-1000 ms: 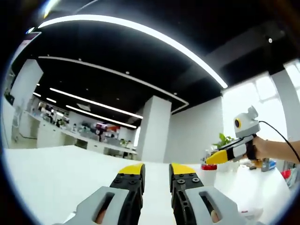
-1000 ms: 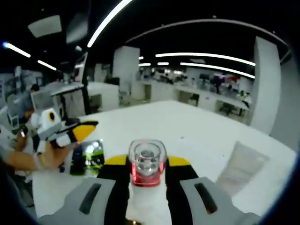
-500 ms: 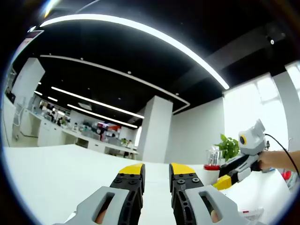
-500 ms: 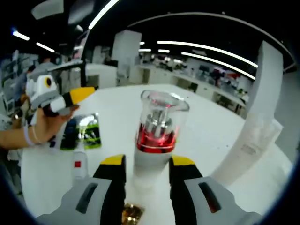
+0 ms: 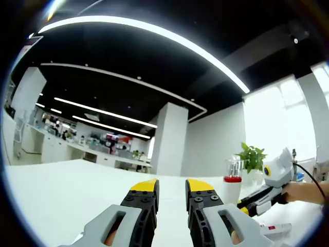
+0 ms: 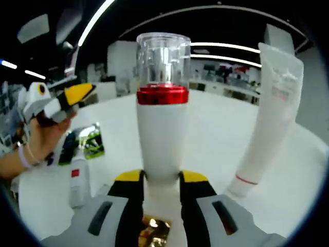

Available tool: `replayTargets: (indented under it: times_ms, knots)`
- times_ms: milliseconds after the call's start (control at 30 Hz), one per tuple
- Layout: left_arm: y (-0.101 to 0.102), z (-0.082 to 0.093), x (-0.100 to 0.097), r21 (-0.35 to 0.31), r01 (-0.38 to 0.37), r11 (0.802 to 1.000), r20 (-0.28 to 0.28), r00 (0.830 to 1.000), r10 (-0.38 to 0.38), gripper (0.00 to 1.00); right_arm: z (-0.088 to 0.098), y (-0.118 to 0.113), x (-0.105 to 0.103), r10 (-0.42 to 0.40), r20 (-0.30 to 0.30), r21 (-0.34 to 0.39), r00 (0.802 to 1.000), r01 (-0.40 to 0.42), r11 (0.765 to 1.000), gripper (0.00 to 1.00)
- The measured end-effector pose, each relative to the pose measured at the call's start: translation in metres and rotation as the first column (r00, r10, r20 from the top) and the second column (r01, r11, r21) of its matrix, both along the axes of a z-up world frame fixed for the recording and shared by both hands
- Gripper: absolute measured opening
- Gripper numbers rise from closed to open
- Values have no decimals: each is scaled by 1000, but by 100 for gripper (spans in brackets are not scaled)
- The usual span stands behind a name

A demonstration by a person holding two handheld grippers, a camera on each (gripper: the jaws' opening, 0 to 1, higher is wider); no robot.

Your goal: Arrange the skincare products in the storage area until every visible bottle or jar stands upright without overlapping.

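Since a second ago, the white bottle (image 6: 162, 128) has swung up from lying back between the jaws to standing tall and straight in the right gripper view. It has a red ring and a clear cap on top. The right gripper (image 6: 161, 181) pinches it low down, one yellow-tipped jaw on each side of its base. In the left gripper view the same white bottle (image 5: 231, 189) is small and far off to the right, standing on the white table (image 5: 61, 190), with the right gripper (image 5: 248, 209) at its foot and a person's hand (image 5: 303, 191) behind it.

Just to the right of the bottle in the right gripper view, a white tube (image 6: 267, 118) stands upright, wide flat end up, with a thin red line near its bottom. The two are close but not touching. To the left, a small white bottle with a red mark (image 6: 78, 181) lies flat on the table. A little farther back lie flat green and dark packets (image 6: 82, 145).

The left gripper (image 6: 77, 93) is held up in a hand (image 6: 38, 139) at the left of that view. In its own view the left gripper (image 5: 171, 186) has its jaws a little apart, holding nothing, and it points across the bare table toward a big office room with long ceiling lights. A green plant (image 5: 252, 155) sits behind the bottle.
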State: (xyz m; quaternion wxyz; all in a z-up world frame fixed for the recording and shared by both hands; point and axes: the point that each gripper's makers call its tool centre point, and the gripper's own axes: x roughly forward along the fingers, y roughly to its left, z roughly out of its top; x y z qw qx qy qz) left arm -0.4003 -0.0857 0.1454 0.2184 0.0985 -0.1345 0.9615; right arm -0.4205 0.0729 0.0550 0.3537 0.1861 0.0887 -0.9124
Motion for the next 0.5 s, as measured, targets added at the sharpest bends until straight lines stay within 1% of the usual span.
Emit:
replayTargets:
  times_ms: [100,200,267,367,500]
  knots:
    - [2,-1,0,-6,6,1000,2,1000,-6,21,-4,2,2,-2,16,-55,1000,2,998,25]
    - [2,-2,-1,-12,6,1000,4,1000,-6,21,-5,3,1,-3,26,-79,1000,5,997,26]
    - [2,-3,-1,-14,6,1000,8,1000,-6,21,-5,4,0,-11,26,-82,1000,13,997,29]
    - [3,-3,0,-15,9,1000,11,1000,-8,21,-5,7,0,-21,30,-93,999,23,995,27]
    - [3,-4,1,-22,9,1000,10,1000,-9,21,-4,12,0,-30,29,-89,999,33,996,25]
